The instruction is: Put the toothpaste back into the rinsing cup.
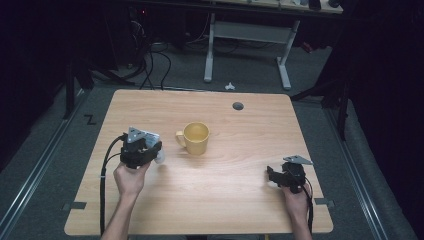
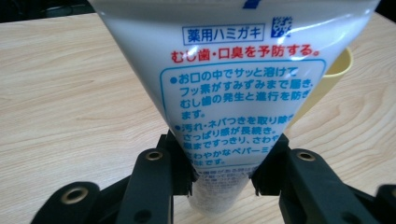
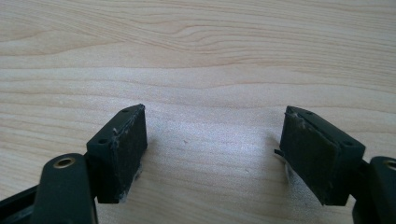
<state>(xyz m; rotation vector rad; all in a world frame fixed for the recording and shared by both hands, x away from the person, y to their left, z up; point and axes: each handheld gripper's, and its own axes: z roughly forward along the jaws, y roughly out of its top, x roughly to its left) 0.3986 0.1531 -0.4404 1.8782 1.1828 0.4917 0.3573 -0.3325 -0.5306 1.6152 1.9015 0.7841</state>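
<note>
step: left gripper (image 1: pixel 150 150) is gripping the toothpaste tube (image 2: pixel 233 74), jaws clenching its lower end, just left of the yellow mug (image 1: pixel 194 137)
right gripper (image 1: pixel 280 176): jaws standing released over bare desk (image 3: pixel 196 56), well apart from the mug
next: likely carrying the tube over the mug's rim and lowering it in; needs clearing the rim
hidden: tube's cap end is running out of frame; most of the mug is sitting behind the tube in the left gripper view

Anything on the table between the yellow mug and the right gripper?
No. In the high view, only bare wood of the table lies between the yellow mug and the right gripper, whose jaws stand open.
</note>
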